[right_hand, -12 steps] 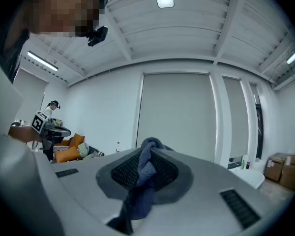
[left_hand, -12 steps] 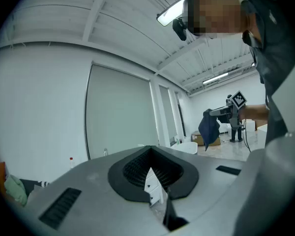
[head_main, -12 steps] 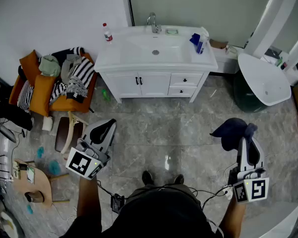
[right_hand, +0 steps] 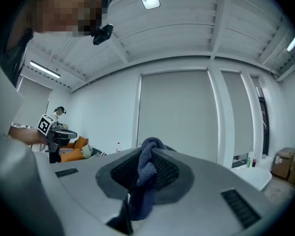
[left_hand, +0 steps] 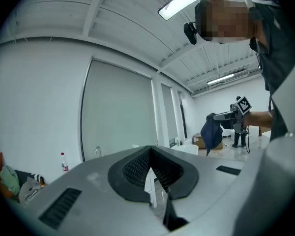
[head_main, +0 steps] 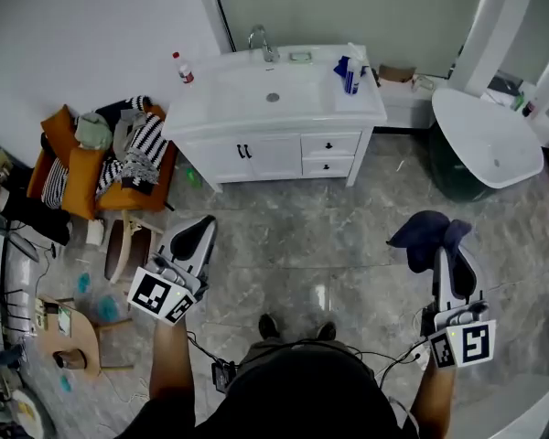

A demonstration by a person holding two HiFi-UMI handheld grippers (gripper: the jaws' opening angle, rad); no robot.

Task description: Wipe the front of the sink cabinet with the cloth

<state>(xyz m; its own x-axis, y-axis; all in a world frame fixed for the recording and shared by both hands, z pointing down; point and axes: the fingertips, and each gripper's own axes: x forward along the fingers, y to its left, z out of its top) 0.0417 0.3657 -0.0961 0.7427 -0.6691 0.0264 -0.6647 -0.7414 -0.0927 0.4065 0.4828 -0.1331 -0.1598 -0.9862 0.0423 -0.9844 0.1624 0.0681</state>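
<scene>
Dark-blue cloth [head_main: 428, 231] bunches from the closed jaws of the right tool [head_main: 446, 256], pinched at one fold while the rest droops loose. Soft, light and limp, it would probably wipe better if gripped near its middle, so that a broad pad meets the panel. The left tool [head_main: 192, 239], jaws together on nothing, points the same way. Beyond a stretch of grey stone-look floor [head_main: 284, 236], well apart from both tools, stands the white sink cabinet [head_main: 274, 156], its doors and drawers not yet reached.
</scene>
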